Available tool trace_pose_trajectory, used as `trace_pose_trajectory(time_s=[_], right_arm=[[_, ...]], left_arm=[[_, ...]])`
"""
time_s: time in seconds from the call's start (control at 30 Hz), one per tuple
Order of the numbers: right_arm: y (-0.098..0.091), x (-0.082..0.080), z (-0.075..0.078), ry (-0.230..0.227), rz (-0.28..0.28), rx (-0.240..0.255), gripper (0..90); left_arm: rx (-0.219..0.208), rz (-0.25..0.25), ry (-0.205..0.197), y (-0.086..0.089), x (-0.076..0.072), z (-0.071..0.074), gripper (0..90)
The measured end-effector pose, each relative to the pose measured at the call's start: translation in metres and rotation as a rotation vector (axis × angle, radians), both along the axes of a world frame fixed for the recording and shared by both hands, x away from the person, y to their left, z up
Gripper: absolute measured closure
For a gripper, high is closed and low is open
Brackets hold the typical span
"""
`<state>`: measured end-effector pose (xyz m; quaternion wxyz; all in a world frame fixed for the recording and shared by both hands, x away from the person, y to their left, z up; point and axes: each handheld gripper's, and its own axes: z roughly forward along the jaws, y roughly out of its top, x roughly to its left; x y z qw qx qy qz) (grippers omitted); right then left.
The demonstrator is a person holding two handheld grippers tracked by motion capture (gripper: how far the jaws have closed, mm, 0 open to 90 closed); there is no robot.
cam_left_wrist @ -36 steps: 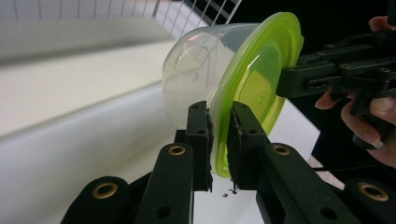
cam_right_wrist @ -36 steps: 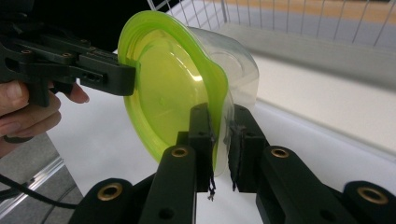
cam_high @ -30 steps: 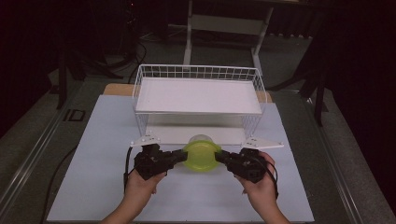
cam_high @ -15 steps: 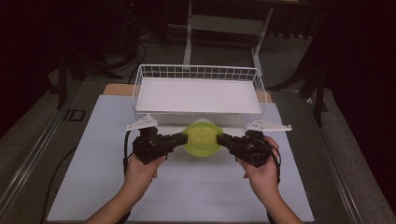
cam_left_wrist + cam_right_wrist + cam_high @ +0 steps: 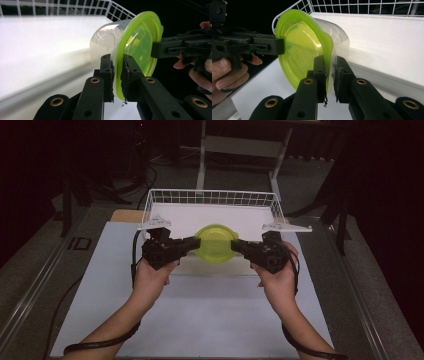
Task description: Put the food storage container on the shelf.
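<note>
A clear plastic container with a lime-green lid (image 5: 216,241) hangs in the air between both grippers, just over the front edge of the white wire basket (image 5: 155,202). My left gripper (image 5: 193,242) is shut on the lid's rim at its left side; in the left gripper view its jaws pinch the green lid rim (image 5: 117,75), with the clear tub (image 5: 105,42) behind. My right gripper (image 5: 236,244) is shut on the rim at the opposite side, and the right gripper view has the rim of the lidded container (image 5: 302,47) pinched between the jaws (image 5: 329,75).
The wire basket has a white floor (image 5: 185,215) and low mesh walls. It stands at the far end of a white table mat (image 5: 200,315). A metal stand (image 5: 240,145) rises behind the table. Dark floor surrounds the table.
Both grippers have lifted the lidded container off the mat and carried it forward, away from the person, to the basket's front edge.
</note>
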<state>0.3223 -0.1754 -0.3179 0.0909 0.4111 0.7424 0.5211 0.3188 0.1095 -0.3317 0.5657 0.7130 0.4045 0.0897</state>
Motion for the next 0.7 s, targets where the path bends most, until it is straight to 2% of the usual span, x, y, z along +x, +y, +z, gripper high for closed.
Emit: trace_pose_trajectory(time_s=[0.03, 0.1, 0.23, 0.3, 0.33, 0.37, 0.4, 0.47, 0.5, 0.57, 0.63, 0.7], right_arm=[[0.000, 0.003, 0.002, 0.003, -0.004, 0.001, 81.3], [-0.001, 0.010, 0.006, 0.030, 0.000, 0.038, 81.3], [-0.002, 0.023, 0.011, 0.068, -0.011, 0.050, 81.2], [-0.001, 0.027, 0.010, 0.080, -0.014, 0.047, 81.2], [0.000, 0.037, 0.009, 0.131, -0.022, 0.062, 81.0], [0.000, 0.042, 0.008, 0.151, -0.033, 0.068, 81.0], [0.001, 0.045, 0.008, 0.163, -0.035, 0.065, 80.9], [0.002, 0.048, 0.008, 0.178, -0.039, 0.060, 80.9], [0.003, 0.051, 0.008, 0.181, -0.052, 0.059, 80.7], [0.002, 0.061, 0.007, 0.233, -0.053, 0.069, 80.3], [0.000, 0.066, 0.007, 0.272, -0.055, 0.094, 80.1], [0.002, 0.069, 0.009, 0.269, -0.047, 0.067, 79.4]], left_arm=[[0.000, 0.008, -0.012, 0.000, 0.002, 0.003, 80.0], [-0.009, 0.005, -0.028, 0.000, 0.006, 0.006, 78.9], [0.042, 0.025, -0.044, -0.004, 0.015, 0.010, 77.1], [0.042, 0.025, -0.044, -0.004, 0.015, 0.010, 77.1], [0.064, 0.053, -0.038, -0.007, 0.025, 0.010, 77.1], [0.064, 0.053, -0.038, -0.007, 0.025, 0.010, 76.3], [0.074, 0.064, -0.037, -0.008, 0.030, 0.009, 73.2], [0.084, 0.068, -0.038, -0.010, 0.032, 0.009, 73.3], [0.088, 0.067, -0.030, -0.010, 0.037, 0.009, 73.2], [0.066, 0.065, -0.018, -0.008, 0.041, 0.009, 75.7], [0.031, 0.055, 0.022, -0.006, 0.046, 0.010, 76.4], [0.038, 0.065, 0.030, -0.006, 0.049, 0.011, 76.4]])
